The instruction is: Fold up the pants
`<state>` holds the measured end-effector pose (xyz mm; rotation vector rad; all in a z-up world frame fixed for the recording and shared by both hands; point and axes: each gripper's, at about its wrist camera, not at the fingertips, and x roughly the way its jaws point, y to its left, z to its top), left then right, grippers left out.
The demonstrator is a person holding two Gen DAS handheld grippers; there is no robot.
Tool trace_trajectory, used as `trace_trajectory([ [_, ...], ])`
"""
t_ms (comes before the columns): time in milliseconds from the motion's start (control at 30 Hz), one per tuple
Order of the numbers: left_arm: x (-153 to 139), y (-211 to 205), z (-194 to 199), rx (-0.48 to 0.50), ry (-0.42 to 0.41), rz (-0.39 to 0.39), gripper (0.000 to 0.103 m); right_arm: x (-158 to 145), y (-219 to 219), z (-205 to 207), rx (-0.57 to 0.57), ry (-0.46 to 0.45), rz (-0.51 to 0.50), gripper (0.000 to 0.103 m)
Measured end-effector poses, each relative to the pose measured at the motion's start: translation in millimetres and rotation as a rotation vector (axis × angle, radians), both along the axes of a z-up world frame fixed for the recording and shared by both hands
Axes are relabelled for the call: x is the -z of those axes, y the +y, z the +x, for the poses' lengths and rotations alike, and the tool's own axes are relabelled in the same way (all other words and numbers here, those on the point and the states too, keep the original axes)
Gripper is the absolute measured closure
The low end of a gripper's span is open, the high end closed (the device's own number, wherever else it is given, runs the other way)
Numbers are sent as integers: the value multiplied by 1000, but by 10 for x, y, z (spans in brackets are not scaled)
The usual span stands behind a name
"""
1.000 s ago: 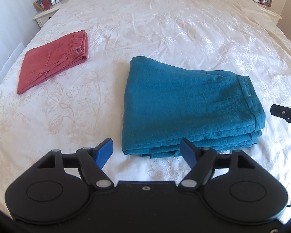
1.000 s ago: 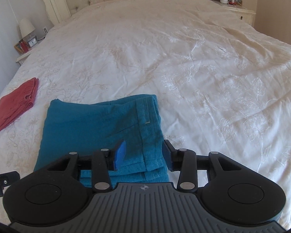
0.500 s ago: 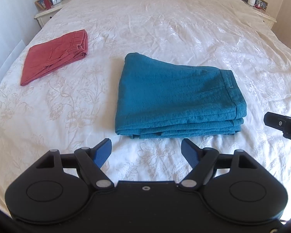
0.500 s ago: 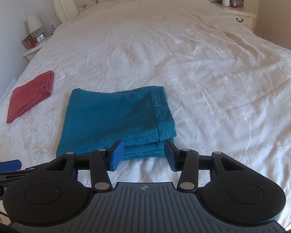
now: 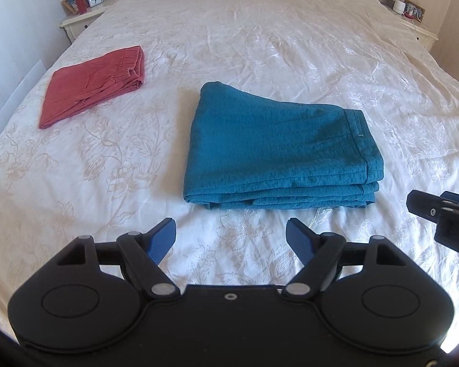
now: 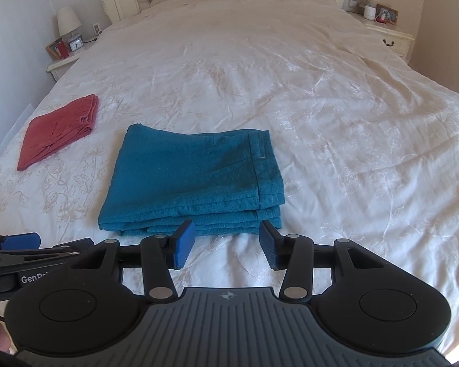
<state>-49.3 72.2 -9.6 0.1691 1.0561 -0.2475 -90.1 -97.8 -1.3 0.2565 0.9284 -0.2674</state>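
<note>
Four stacked layers show on teal pants point(image 5: 278, 146), folded into a neat rectangle on the bedspread point(image 5: 260, 46), right of folded red pants point(image 5: 91, 85). Left gripper point(image 5: 231, 241) and right gripper point(image 6: 226, 243): jaws wide apart, holding nothing, just short of the teal pants.

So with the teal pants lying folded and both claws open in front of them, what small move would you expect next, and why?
Probably a retreat rather than another grasp. The teal pants lie in a squared stack on the bed, the left claw and right claw are open and off the cloth, and the red pants already lie folded, so nothing visible needs folding.
</note>
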Motion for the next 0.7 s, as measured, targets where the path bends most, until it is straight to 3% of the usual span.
trace_trajectory([
  [700,2,32,-58,-4,8,11,22,-2,71,-9,-6,20,0,58],
])
